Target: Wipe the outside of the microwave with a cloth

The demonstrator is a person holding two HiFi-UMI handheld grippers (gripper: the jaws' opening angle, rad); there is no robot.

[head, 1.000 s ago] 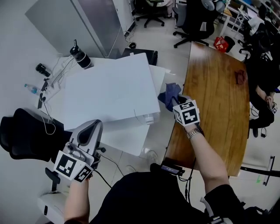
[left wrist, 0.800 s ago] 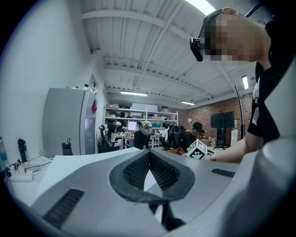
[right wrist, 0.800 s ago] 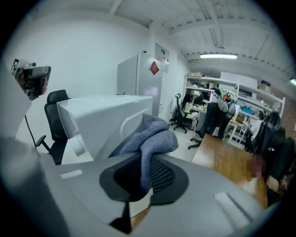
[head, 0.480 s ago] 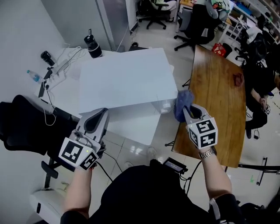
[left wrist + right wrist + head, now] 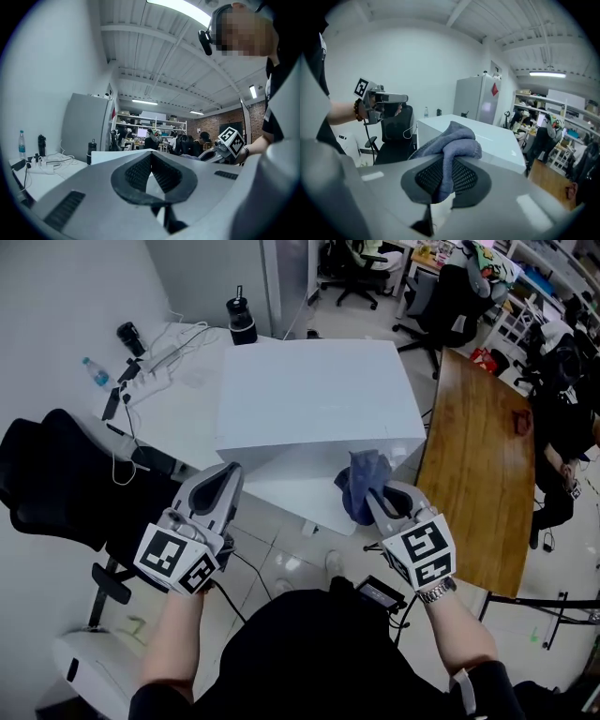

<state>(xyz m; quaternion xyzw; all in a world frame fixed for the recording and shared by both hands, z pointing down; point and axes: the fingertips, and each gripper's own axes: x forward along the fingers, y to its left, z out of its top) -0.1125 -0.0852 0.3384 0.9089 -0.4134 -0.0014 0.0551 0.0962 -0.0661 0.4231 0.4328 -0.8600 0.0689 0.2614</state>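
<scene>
Revealing what head view hides, gripper views show right tool pinching cloth, left tool clenched

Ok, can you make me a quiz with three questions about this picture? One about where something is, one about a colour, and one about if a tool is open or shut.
1. Where is the cloth?
A. in the right tool
B. on the wooden table
C. on the black chair

2. What colour is the cloth?
A. red
B. blue
C. yellow

3. How are the left tool's jaws?
A. wide apart
B. shut on nothing
C. shut on a bottle

Answers:
1 A, the right gripper view shows the jaws pinching the cloth.
2 B, it looks greyish blue in both views.
3 B, the jaws meet with nothing between them.
</scene>
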